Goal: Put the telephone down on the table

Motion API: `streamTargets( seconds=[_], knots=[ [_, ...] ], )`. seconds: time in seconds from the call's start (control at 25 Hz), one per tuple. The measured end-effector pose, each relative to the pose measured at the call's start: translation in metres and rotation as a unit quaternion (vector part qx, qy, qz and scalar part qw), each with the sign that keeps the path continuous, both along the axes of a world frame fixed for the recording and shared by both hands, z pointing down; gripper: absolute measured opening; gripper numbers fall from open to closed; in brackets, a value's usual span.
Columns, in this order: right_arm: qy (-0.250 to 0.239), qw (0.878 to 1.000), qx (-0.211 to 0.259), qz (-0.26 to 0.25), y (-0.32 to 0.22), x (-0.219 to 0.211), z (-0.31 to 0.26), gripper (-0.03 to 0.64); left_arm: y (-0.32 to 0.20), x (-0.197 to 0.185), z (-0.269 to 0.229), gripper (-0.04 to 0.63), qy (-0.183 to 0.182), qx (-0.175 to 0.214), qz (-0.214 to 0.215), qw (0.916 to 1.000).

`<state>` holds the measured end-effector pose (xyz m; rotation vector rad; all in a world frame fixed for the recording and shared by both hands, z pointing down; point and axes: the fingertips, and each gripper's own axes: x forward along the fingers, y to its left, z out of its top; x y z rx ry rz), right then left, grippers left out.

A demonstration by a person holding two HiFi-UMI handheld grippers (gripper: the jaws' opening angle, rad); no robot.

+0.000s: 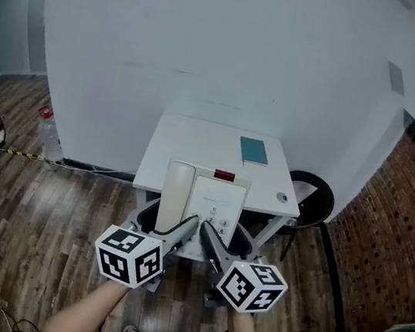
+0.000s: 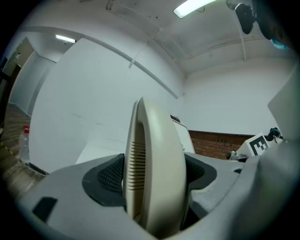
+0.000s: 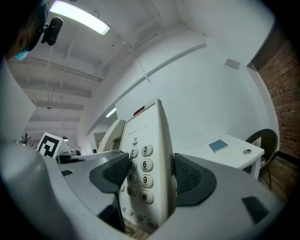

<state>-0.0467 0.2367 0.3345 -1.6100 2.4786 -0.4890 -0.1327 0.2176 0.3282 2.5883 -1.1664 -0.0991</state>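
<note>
**A:** Any containers about?

**B:** Only one: a clear plastic bottle (image 1: 48, 134) standing on the wooden floor (image 1: 52, 207) by the wall, left of the worktop (image 1: 196, 140). It is too small to tell what is in it.

**A:** And on the worktop?

**B:** A teal notebook (image 1: 253, 151) lies flat near the far right corner. A small round thing (image 1: 282, 197) sits at the near right corner. A dark round chair (image 1: 313, 198) stands just beside that corner.

**A:** Where is the telephone?

**B:** The telephone (image 1: 203, 196) is held up between both tongs in front of the person. In the head view it covers the near edge of the worktop, and I cannot tell whether it touches it.

**A:** How do the tongs stand?

**B:** The left tongs (image 2: 154, 174) are clamped on the handset side, a ribbed pad pressing on each flank. The right tongs (image 3: 150, 176) are clamped on the keypad side, one pad on the buttons and the other on the back of the body.

**A:** What does it look like?

**B:** Cream plastic. The handset (image 1: 176, 191) lies in its cradle along the left side, its slotted end nearest the left tongs. The keypad (image 3: 142, 172) has round, pale buttons with dark digits. A small red patch (image 1: 224, 176) sits on the far end of the body.
</note>
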Motion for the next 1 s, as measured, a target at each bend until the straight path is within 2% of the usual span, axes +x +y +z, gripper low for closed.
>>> streamTargets(
  seconds=[0.36,0.52,0.64,1.0],
  knots=[
    [-0.007,1.000,-0.011,0.000,-0.003,0.013,0.006,0.299,-0.004,0.013,0.006,0.364,-0.005,-0.010,0.000,0.9999],
    [-0.015,1.000,-0.008,-0.002,0.004,0.051,0.013,0.299,0.004,0.051,0.012,0.364,-0.010,-0.007,-0.002,0.9999],
    [-0.018,1.000,-0.009,-0.002,0.003,0.065,0.017,0.299,0.003,0.065,0.016,0.364,-0.013,-0.010,-0.003,0.9999],
    [-0.026,1.000,-0.012,0.000,-0.035,0.079,0.021,0.299,-0.035,0.079,0.020,0.364,-0.017,-0.013,0.000,0.9998]
  ],
)
